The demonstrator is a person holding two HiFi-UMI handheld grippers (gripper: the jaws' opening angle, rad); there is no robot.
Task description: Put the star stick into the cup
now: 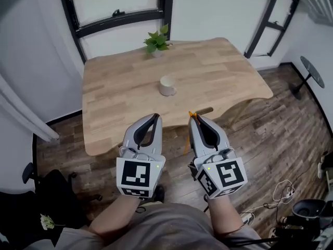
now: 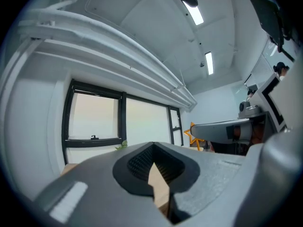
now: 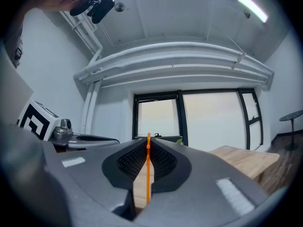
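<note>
Looking down from the head view, the pick-up appeared done and the delivery not begun. The right gripper (image 1: 196, 119) hung low by the person's body, off the near edge of the tabletop (image 1: 119, 87). The orange star stick (image 1: 191, 114) peeked out at its nose, the thin shaft running down beside the jaws. The cup (image 1: 167, 86) stood upright mid-tabletop, well apart from both grippers, with a small plant (image 1: 156, 41) at the far edge behind it. The left gripper (image 1: 154, 117) hovered just beside the right one.

Over to the left gripper view: the left gripper (image 2: 154, 145) had its jaws pressed together on nothing, only a sliver of wood showing through the gap. Off to the side, the star stick (image 2: 189, 132) showed its orange head at the nose of the right gripper (image 2: 222, 129).

And the right gripper view: the right gripper (image 3: 148, 138) was pinching the star stick (image 3: 148, 174), the shaft standing straight up between the ribbed pads. No cup showed here. By the look of it, the whole carry to the cup and the drop remained.
</note>
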